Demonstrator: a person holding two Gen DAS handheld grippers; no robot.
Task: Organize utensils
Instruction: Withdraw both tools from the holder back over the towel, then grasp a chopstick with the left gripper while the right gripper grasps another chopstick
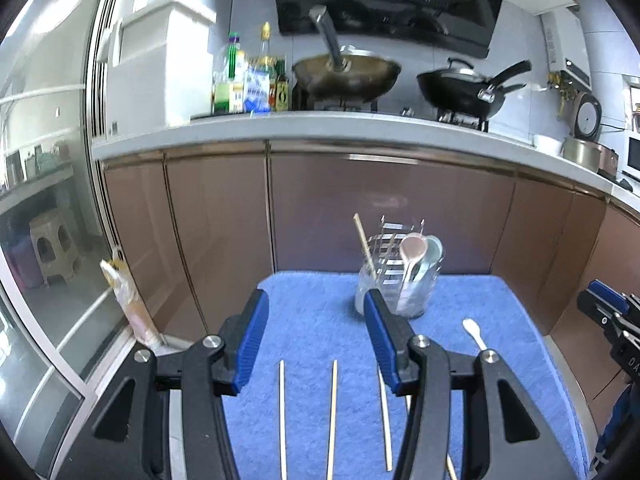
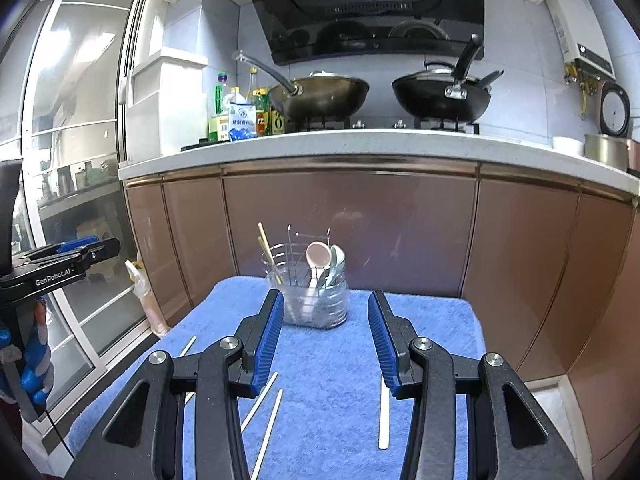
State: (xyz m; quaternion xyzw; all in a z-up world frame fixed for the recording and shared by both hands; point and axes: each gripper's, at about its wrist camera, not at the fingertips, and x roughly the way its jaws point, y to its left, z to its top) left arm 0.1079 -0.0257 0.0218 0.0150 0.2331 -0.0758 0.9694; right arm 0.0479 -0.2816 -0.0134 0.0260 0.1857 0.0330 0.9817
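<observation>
The left gripper [image 1: 316,300] hung over a blue towel [image 1: 320,320], its jaws apart with nothing between them. Chopsticks [image 1: 333,408] lay loose on the towel under it, and a white spoon [image 1: 474,334] lay to the right. Further back stood a clear holder [image 1: 416,280] with a chopstick [image 1: 365,246], a pink spoon [image 1: 414,250] and a pale green one upright in it. The right gripper [image 1: 600,304] showed at the right edge. Behind were brown cabinets [image 1: 360,208] and a counter with two woks.
</observation>
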